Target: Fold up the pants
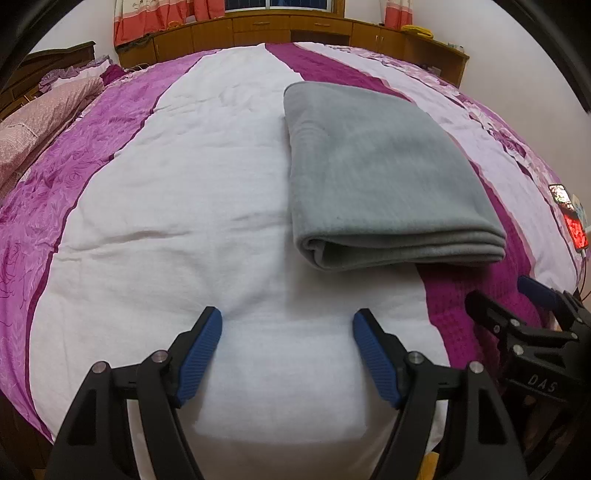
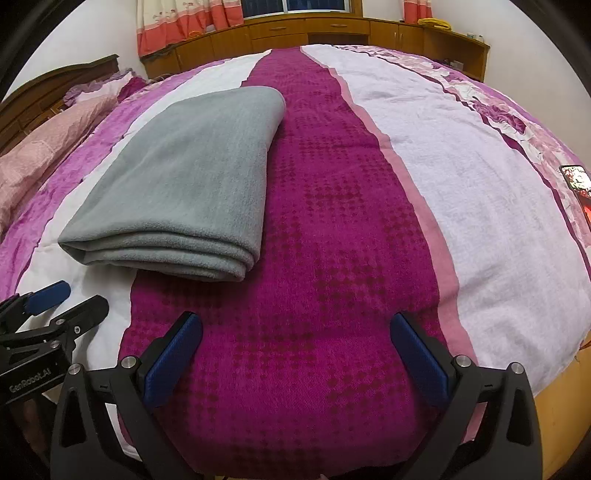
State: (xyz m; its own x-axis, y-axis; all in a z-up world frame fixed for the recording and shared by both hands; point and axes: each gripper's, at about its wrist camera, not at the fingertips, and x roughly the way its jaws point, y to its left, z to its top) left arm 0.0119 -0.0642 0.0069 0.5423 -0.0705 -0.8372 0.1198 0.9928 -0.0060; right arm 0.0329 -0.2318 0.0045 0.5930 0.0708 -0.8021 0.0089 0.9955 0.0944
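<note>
Grey pants (image 1: 384, 173) lie folded into a thick rectangle on the bed (image 1: 207, 184), layered edges facing the cameras. They sit partly on the white stripe, partly on the dark magenta stripe (image 2: 332, 229) of the bedcover.

Left tongs (image 1: 287, 325): wide open, nothing held, over the white stripe just short of the pants' near edge, not touching them. Right tongs (image 2: 295, 332): also wide open, empty, over the magenta stripe, pants ahead and to the left. Each pair shows at the edge of the other's view, side by side.

A lit phone (image 2: 576, 181) lies at the bed's right edge, well apart from the pants. Pillows (image 1: 40, 122) far left; wooden cabinets (image 1: 258, 29) and curtains (image 1: 155, 18) behind.
</note>
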